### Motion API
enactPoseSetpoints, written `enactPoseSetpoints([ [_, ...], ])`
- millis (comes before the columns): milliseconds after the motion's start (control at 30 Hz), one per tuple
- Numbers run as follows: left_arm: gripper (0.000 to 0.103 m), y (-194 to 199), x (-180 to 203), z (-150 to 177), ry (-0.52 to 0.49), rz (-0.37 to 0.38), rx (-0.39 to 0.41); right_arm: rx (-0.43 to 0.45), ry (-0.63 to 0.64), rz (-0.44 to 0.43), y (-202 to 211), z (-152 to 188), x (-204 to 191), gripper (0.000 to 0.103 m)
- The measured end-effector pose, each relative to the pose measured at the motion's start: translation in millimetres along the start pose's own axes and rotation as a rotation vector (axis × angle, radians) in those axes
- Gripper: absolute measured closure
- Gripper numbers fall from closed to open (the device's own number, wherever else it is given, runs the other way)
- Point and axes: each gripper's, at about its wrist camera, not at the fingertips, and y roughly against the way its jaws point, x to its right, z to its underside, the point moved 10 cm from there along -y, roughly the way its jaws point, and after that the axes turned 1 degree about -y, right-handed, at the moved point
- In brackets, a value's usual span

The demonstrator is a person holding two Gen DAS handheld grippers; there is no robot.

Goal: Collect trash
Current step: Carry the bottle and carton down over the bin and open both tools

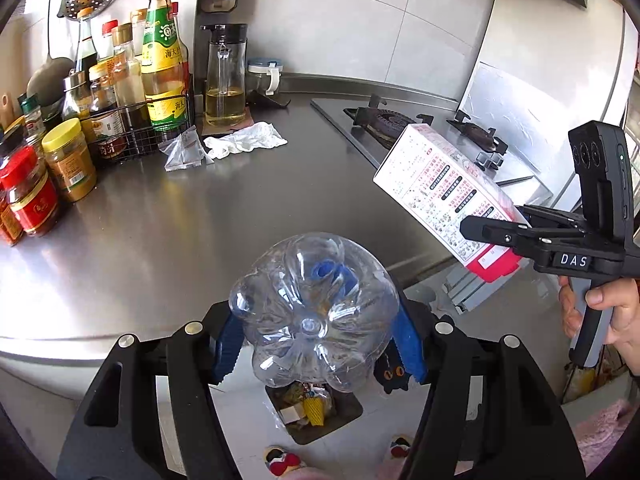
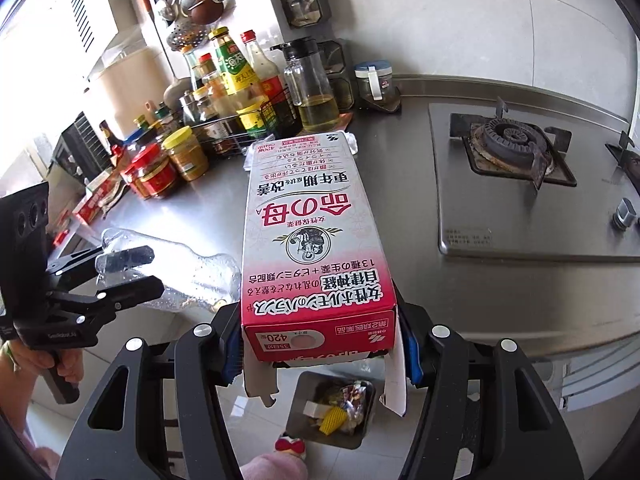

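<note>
My left gripper [image 1: 318, 354] is shut on a clear empty plastic bottle [image 1: 316, 316], held over the counter's front edge; it also shows in the right wrist view [image 2: 188, 276]. My right gripper [image 2: 320, 346] is shut on a pink-and-white medicine carton [image 2: 316, 236] with its end flaps open; the carton also shows in the left wrist view [image 1: 448, 196]. A trash bin [image 2: 304, 404] holding wrappers stands on the floor below both grippers, and also shows in the left wrist view [image 1: 348, 412]. A crumpled white tissue [image 1: 246, 140] and a clear plastic wrapper [image 1: 184, 150] lie on the steel counter.
Sauce bottles in a wire rack [image 1: 136, 120], jars [image 1: 70, 160] and an oil dispenser [image 1: 224, 80] stand at the counter's back left. A gas stove [image 2: 516, 148] occupies the right. My slippered feet [image 1: 280, 460] are near the bin.
</note>
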Motion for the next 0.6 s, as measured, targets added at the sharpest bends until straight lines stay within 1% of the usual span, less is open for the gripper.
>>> enactPoseSetpoints([
  [167,0.043,30,22,28,0.017,-0.011,0.011,-0.043,0.007,-0.037,18,41,-15,0.042],
  [300,0.043,43,36,56,0.039,-0.022,-0.010,-0.083,0.012,-0.055,22,70,-24,0.042],
  [433,0.043,39,44,89,0.068,-0.025,-0.058,-0.152,0.001,-0.073,13,101,-26,0.042],
  [600,0.043,18,44,129,0.111,-0.022,-0.140,-0.243,-0.019,-0.075,-9,137,-27,0.042],
])
